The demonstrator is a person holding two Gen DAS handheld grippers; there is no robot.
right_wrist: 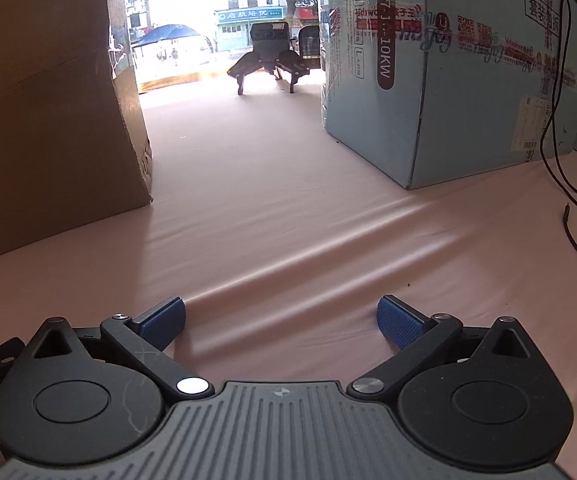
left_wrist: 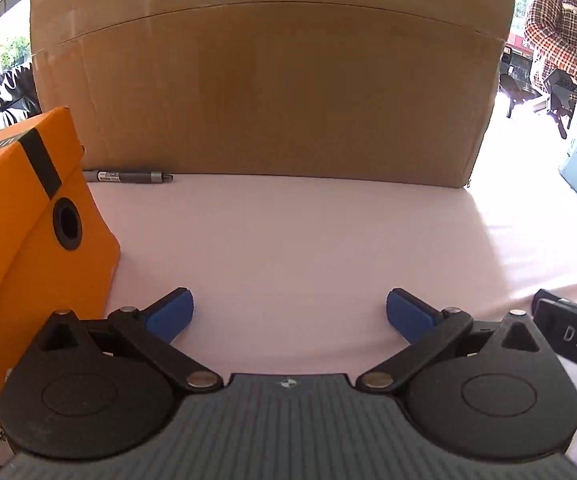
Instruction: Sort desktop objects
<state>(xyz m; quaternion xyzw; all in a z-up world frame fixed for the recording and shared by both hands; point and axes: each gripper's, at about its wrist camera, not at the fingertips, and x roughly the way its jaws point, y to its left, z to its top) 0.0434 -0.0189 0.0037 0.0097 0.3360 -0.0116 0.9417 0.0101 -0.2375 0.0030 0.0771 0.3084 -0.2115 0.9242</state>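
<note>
While both hand-held grippers gape empty, the pen [left_wrist: 128, 177] lies crosswise, tip rightward, against the cardboard box [left_wrist: 272, 92].

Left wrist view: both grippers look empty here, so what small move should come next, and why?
Probably ease the left gripper forward and leftward toward the grey pen. It is open and empty, and the pen lies flat on the pink cloth against the foot of the cardboard box, beside the orange box, nothing between.

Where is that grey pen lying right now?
In the left wrist view, the grey pen lies on the pink table at far left, along the foot of the big brown cardboard box, just behind the orange box.
</note>
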